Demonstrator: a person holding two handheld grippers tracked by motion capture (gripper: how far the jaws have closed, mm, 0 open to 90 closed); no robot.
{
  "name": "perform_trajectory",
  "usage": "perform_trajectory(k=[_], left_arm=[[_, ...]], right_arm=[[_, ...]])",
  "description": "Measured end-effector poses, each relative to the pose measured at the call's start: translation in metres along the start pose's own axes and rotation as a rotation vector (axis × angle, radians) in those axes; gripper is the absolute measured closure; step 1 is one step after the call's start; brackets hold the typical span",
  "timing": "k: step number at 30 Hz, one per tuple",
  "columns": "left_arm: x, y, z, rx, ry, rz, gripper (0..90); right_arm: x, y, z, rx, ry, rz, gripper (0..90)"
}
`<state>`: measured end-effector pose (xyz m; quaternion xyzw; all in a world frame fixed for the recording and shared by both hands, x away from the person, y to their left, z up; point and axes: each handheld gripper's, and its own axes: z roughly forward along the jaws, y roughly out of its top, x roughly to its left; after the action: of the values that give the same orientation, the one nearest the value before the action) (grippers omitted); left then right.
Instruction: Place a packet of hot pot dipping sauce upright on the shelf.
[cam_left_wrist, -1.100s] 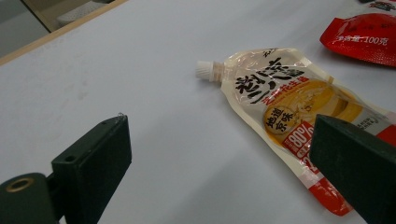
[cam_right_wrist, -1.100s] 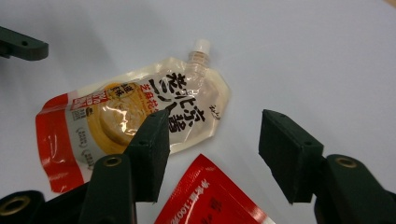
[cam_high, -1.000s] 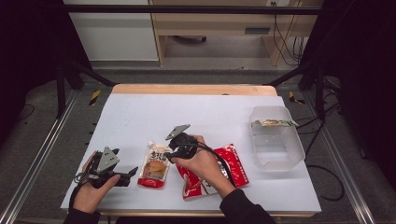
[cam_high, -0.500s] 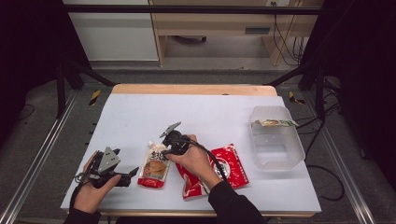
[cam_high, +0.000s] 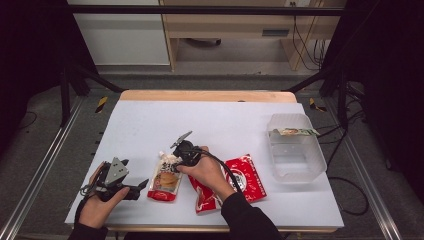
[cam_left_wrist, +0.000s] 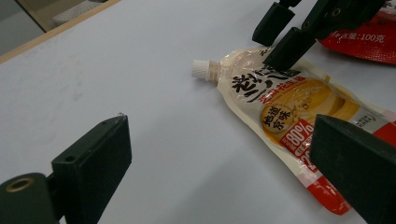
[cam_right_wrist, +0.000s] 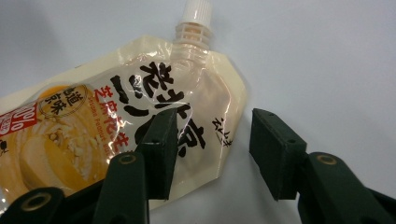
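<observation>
My right gripper has its jaws closing astride the edge of the cream spouted plastic pouch, not yet pinching it. My left gripper rests on the white counter, jaws wide open.

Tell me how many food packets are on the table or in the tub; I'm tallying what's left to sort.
4: a spouted pouch under the right gripper, two red packets beside and beneath that hand, and one packet across the clear tub. The hand may hide more.

Black left tongs, grey three-cornered plate, black right tongs, trailing cable, dark sleeves
</observation>
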<state>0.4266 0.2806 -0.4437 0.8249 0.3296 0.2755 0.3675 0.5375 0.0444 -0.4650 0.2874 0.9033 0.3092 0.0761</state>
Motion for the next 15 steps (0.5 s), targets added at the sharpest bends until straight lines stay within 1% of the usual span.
perform_trajectory(k=[2,4,7,15], left_arm=[[-0.0001,0.0000,0.0003,0.001,0.000,0.002,5.5],[-0.0002,0.0002,0.0004,0.002,-0.002,0.002,5.5],[-0.0003,0.0001,0.0005,0.001,-0.002,0.002,5.5],[-0.0003,0.0002,0.0006,0.000,-0.002,0.002,5.5]], right_arm=[[0.0003,0.0000,0.0001,0.003,0.005,-0.004,56.7],[0.0012,0.0000,0.0000,0.007,0.011,0.001,59.3],[0.0026,0.0002,-0.0001,0.011,0.007,0.000,61.5],[0.0064,-0.0004,-0.0019,0.023,-0.008,-0.020,74.0]])
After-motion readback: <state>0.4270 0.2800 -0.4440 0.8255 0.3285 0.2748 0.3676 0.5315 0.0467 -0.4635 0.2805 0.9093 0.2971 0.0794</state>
